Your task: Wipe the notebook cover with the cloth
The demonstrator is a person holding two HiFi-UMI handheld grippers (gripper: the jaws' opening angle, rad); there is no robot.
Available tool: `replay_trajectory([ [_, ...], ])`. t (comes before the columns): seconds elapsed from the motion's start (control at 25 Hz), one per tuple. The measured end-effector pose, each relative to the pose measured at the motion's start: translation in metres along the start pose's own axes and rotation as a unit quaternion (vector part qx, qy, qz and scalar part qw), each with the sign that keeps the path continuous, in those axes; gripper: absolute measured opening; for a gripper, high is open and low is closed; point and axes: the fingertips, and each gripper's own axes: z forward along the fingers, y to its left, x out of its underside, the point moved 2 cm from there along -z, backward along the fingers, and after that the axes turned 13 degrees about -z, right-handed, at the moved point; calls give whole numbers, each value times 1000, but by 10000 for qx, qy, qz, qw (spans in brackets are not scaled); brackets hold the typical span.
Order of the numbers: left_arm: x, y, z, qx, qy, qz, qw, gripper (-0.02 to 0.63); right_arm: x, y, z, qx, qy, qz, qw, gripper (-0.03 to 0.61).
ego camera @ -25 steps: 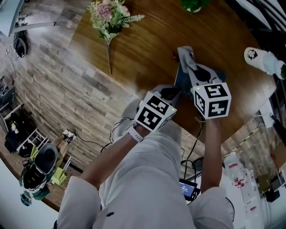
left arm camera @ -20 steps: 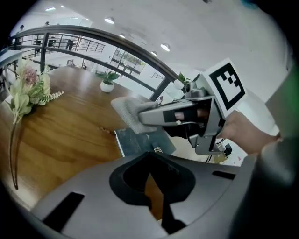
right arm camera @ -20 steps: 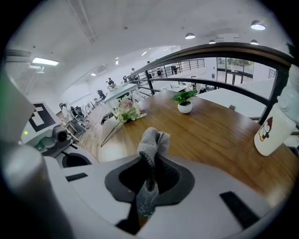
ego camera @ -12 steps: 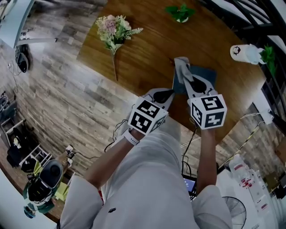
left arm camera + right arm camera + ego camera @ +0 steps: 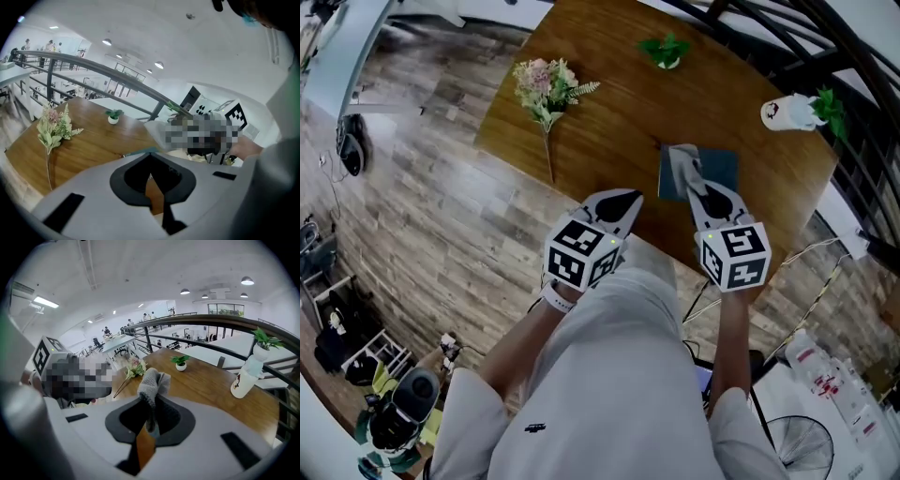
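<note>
Wooden table, head view. Item: dark notebook, lying flat at centre-right of frame, near the table's near edge. Grey cloth over its left edge, contact not discernible, clamped in right gripper. Left gripper: jaws together, empty, left of notebook and apart from it. Handling advice: press cloth flat, sweep the full cover, steady notebook against sliding.

We see a dark blue notebook lying flat and shut on the brown worktop. Our right hand-held gripper pinches the grey cloth, bunched up over the notebook's left side.
</note>
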Motion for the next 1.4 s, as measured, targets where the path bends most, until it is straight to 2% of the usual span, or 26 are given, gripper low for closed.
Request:
replay_trajectory([
  [0.4,-20,-3,-40,9,-356,102,9993,18,-15,9,-45,320,-384,-2,9988,38],
  [0.72,-52,5,-81,-155,-863,261,9958,18,-25,10,-78,574,-667,-121,9960,40],
  [0.92,-71,-7,-97,-109,-1211,357,9919,18,-27,1,-110,941,-782,-61,9925,40],
  [1.2,-88,-30,-111,10,-1559,719,9852,18,-33,-6,-154,1459,-1150,12,9826,40],
  [1.4,-90,-54,-118,153,-1638,1088,9804,18,-32,-10,-188,2022,-1544,323,9666,40],
])
